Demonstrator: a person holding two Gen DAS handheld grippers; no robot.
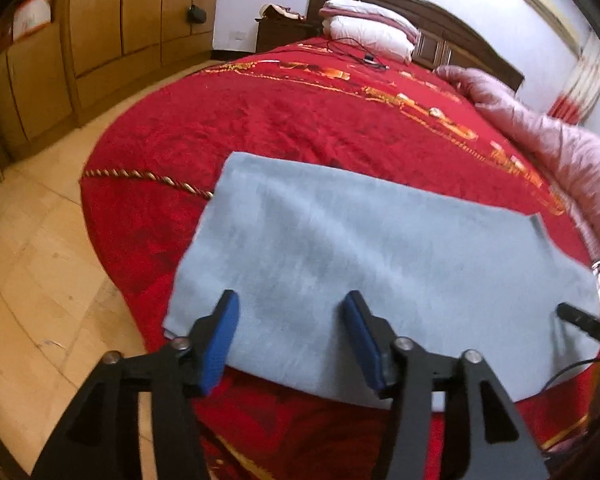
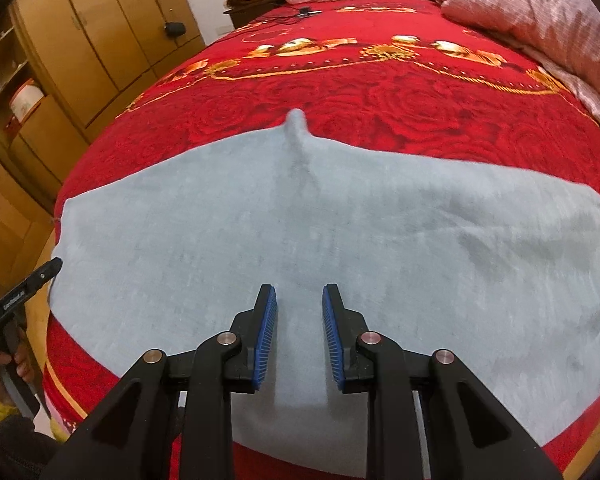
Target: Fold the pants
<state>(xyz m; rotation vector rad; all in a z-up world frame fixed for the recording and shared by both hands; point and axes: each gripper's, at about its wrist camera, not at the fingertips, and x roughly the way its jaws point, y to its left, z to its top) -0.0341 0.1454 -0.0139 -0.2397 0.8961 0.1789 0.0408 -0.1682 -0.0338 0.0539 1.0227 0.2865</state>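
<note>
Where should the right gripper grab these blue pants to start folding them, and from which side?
Probably the near edge of the pants, approached low from the foot of the bed. The fabric lies flat there, with that edge draped over the bed's side, so the open right gripper can slide one finger under it. The left gripper, also open, could pinch the same edge.

Both wrist views low, sharing pants [image 1: 380, 248].

Home bedroom: bed w/ red bedspread [image 2: 380, 92], pillows [image 1: 372, 30], wooden headboard [image 1: 460, 28], wardrobe [image 1: 140, 4].
</note>
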